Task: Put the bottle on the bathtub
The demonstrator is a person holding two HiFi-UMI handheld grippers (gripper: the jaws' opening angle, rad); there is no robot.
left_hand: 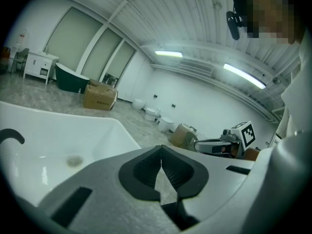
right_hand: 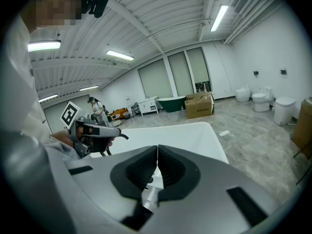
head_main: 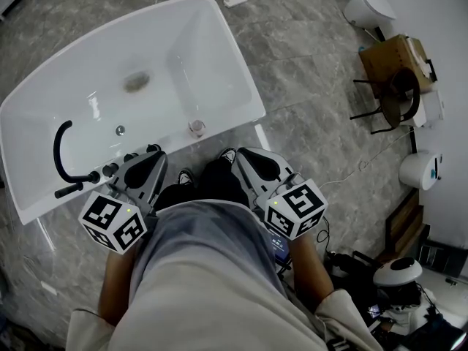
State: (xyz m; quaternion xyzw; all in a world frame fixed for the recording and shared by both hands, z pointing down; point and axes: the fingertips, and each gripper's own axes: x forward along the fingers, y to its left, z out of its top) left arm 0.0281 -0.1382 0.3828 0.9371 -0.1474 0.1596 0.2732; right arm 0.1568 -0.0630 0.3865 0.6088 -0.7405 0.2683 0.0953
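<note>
The bottle (head_main: 196,127) sits on the near rim of the white bathtub (head_main: 232,50), between the two claws and apart from both. The left claw (head_main: 152,152) and the right claw (head_main: 241,156) are held close in front of the person, each with its jaws pressed together and nothing between them. A black faucet (head_main: 62,156) rises from the rim near the left claw.

A small pinkish bottle (head_main: 196,127) sits on the near rim of a white rectangular bathtub (head_main: 212,57), beyond the grey left gripper (head_main: 153,152) and right gripper (head_main: 240,154), a curved black faucet (head_main: 60,148) further left.
</note>
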